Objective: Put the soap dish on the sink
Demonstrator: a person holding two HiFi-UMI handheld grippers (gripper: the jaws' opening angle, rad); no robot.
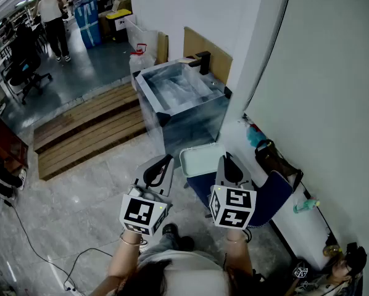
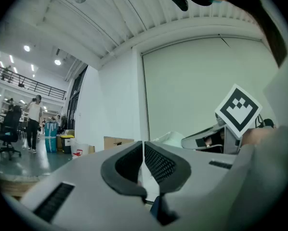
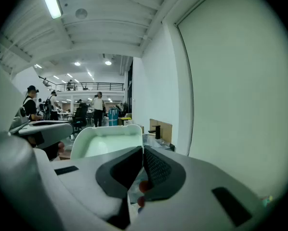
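— While the right claw (image 3: 143, 149) pinches the soap dish (image 3: 105, 141) by its rim, well short of the sink (image 1: 190, 119), what matters?
— Keeping it level, I'd say, then lowering gently. The left claw (image 2: 143, 146) is closed, empty.

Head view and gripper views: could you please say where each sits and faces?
Head view: on the head, steeply down at sink; forearms, left tongs, right tongs show.
Left gripper view: on left tongs, facing the wall; right tongs' cube shows.
Right gripper view: on right tongs, facing the sink; left tongs show.
All share the soap dish.
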